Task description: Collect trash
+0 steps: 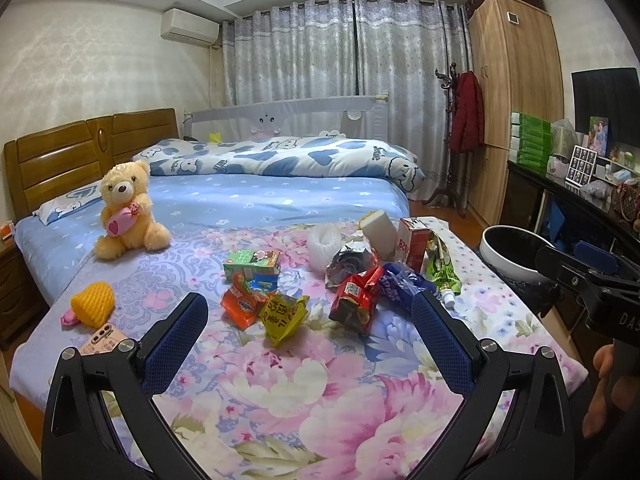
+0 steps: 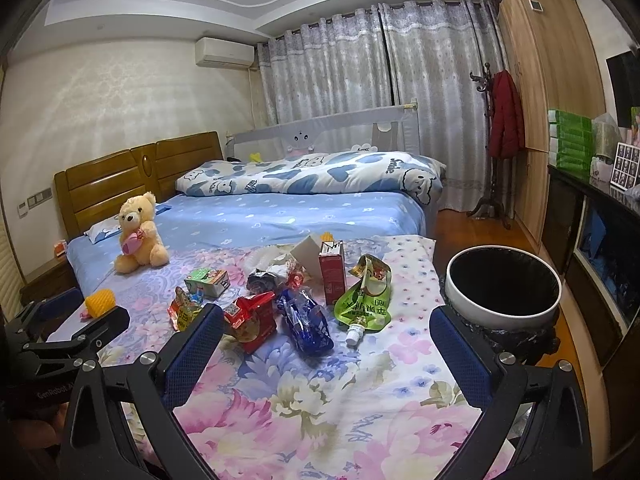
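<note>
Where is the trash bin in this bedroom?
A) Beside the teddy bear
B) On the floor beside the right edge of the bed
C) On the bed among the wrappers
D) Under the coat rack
B: the white-rimmed trash bin, lined with a black bag, stands off the bed's right edge, while the wrappers lie on the floral sheet.

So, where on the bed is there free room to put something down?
Free: the flowered cover between the wrappers and the near edge, and the blue sheet behind them. Crowded: around the red carton.
</note>
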Available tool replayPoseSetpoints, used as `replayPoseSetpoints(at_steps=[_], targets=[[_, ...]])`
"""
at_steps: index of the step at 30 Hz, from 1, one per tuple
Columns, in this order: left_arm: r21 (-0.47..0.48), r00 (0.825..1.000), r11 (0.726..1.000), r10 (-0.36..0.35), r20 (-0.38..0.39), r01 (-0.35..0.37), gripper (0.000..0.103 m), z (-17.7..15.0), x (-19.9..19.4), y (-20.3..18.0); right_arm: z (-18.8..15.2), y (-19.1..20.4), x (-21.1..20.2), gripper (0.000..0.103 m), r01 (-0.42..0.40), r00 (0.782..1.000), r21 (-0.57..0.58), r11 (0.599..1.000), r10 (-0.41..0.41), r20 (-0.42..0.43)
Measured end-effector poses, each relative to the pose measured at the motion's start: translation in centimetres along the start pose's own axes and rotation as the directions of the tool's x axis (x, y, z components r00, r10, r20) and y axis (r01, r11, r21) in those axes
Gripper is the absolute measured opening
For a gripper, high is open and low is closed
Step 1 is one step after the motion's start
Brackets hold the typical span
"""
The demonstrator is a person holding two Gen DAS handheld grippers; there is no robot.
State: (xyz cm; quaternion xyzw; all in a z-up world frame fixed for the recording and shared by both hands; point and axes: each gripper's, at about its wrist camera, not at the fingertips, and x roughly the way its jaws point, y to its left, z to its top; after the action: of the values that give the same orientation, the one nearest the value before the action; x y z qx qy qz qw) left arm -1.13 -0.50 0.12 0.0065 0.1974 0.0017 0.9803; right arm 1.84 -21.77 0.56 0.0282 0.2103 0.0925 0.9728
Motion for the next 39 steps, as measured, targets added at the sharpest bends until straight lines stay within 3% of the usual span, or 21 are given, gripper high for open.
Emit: replayPoseSetpoints(at_steps=[17,25,33,39], targets=[[0.001,1.0,1.0,-0.001,-0.007,0.001,0.103,-0.4,0.3,-0.1,-0.3,0.1,0.3,0.103,-0.007,1.0,-0.008,1.0,0.007,-0.011],[-0.018,0.999,1.0,0.002,-0.047,-0.003,0.103,-0.8,1.6,0.6,-0.5,0.0,1.0,0.103,-0.019,0.999,0.001,1.0,0.019,-0.031],[-0.057,0.991,0.998,-0.002,-0.135,-0.006,0.103,-1.4,4.5,2.1,-1.0,0.0,3.4,0.103,-0.036,0.993,0.008,0.999,0.036,-0.11],[-0.057,0.98,0.998,-0.001,-0.197,-0.01,0.103,-1.8,7.0,3.3,-1.8,0.1,6.4,0.102,-0.059,0.974,0.031,0.998,0.064,-0.216]])
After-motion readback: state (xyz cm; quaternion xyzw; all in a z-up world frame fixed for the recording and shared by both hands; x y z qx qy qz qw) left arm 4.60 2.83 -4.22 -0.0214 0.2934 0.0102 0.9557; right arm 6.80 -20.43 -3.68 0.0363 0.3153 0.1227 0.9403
